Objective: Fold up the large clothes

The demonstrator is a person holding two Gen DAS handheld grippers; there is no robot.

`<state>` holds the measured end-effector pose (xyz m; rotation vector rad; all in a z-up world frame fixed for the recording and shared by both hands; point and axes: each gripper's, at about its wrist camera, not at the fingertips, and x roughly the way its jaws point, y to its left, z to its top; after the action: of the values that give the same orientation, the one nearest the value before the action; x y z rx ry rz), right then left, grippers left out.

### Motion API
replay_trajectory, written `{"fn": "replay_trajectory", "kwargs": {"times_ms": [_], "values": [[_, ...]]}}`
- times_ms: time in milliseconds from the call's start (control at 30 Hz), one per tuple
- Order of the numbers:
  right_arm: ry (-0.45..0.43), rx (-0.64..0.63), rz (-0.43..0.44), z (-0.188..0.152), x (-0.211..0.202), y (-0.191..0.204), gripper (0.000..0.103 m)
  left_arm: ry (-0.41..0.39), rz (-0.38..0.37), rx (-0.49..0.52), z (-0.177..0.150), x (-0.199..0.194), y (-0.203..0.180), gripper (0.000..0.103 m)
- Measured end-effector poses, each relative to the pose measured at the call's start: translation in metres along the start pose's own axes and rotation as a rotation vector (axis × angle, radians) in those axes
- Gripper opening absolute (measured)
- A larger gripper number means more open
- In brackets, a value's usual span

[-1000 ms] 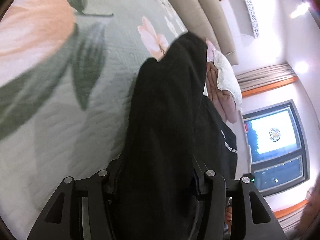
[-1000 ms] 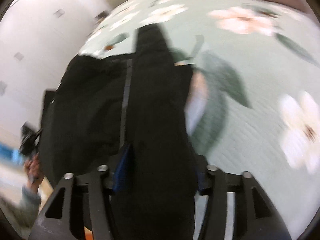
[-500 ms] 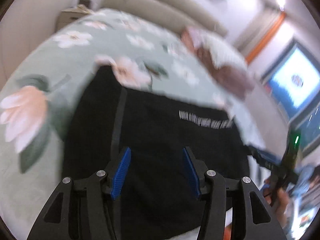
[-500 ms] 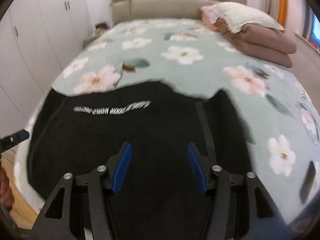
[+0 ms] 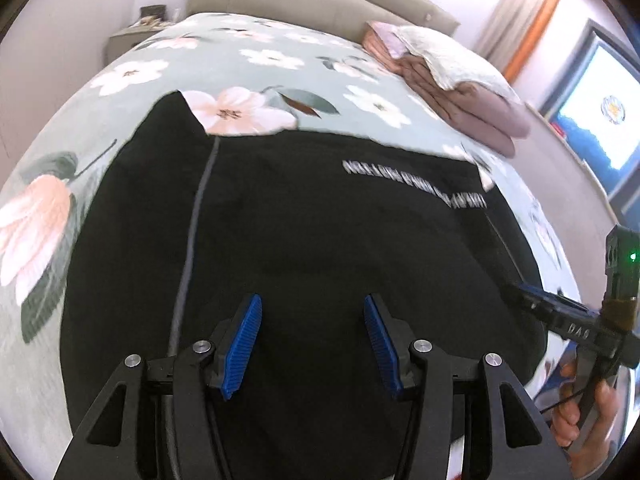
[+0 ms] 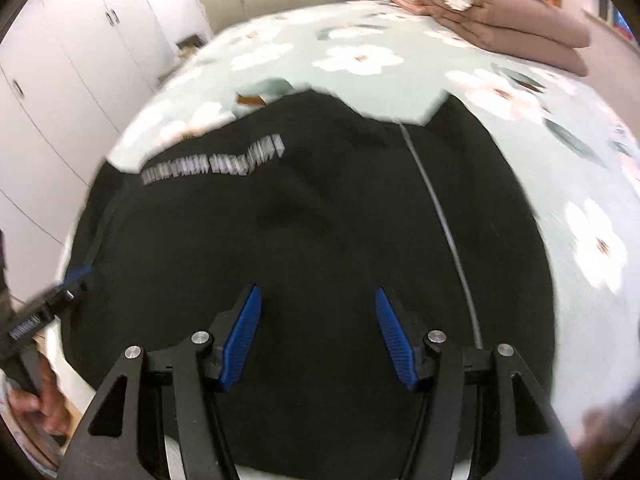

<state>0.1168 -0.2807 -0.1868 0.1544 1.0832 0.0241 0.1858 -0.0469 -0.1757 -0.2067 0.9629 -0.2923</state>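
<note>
Garment (image 5: 320,232), black, is spread on the bed (image 5: 120,80), long axis nine to three; left gripper (image 5: 312,346) and right gripper (image 6: 320,336) are held open, empty, its near hem at six.

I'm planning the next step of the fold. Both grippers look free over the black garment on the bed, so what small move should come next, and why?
Probably bring the left gripper down onto the near left edge of the black garment and close on it. Both it and the right gripper are open and hold nothing, and the garment lies spread on the floral bedspread, not yet folded.
</note>
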Motion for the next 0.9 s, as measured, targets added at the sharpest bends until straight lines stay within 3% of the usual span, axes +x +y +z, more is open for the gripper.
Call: {"fn": "replay_trajectory", "kwargs": {"times_ms": [100,167,233,300,400,533,600,700,767,833,900], "values": [[0.012,0.002,-0.058,-0.027,0.009,0.002,0.064,0.046,0.070,0.045,-0.018,0.011,-0.007,0.062],[0.027,-0.009,-0.103,-0.021,0.004,0.006,0.064,0.054,0.079,0.020,-0.019,0.009,-0.007,0.062],[0.060,0.016,-0.100,-0.016,-0.007,0.009,0.064,0.056,0.169,0.009,-0.015,-0.005,-0.013,0.062],[0.047,0.055,-0.035,-0.017,-0.026,0.008,0.064,-0.024,0.299,0.099,-0.015,-0.032,-0.031,0.062],[-0.010,0.055,-0.015,-0.023,-0.061,0.021,0.065,-0.138,0.387,0.214,-0.019,-0.075,-0.056,0.062],[-0.097,-0.028,-0.075,-0.018,-0.107,0.052,0.069,-0.146,0.398,0.206,-0.009,-0.117,-0.072,0.062],[-0.156,-0.049,-0.080,-0.010,-0.136,0.068,0.076,-0.172,0.406,0.201,-0.007,-0.145,-0.081,0.062],[-0.228,-0.051,-0.075,0.010,-0.163,0.089,0.081,-0.284,0.427,0.229,0.003,-0.196,-0.099,0.062],[-0.269,-0.055,-0.075,0.018,-0.180,0.103,0.081,-0.360,0.458,0.235,0.011,-0.224,-0.109,0.070],[-0.315,-0.056,-0.085,0.025,-0.203,0.114,0.082,-0.403,0.474,0.233,0.016,-0.245,-0.113,0.078],[-0.343,-0.048,-0.094,0.028,-0.217,0.121,0.092,-0.415,0.460,0.237,0.018,-0.262,-0.114,0.078]]}}
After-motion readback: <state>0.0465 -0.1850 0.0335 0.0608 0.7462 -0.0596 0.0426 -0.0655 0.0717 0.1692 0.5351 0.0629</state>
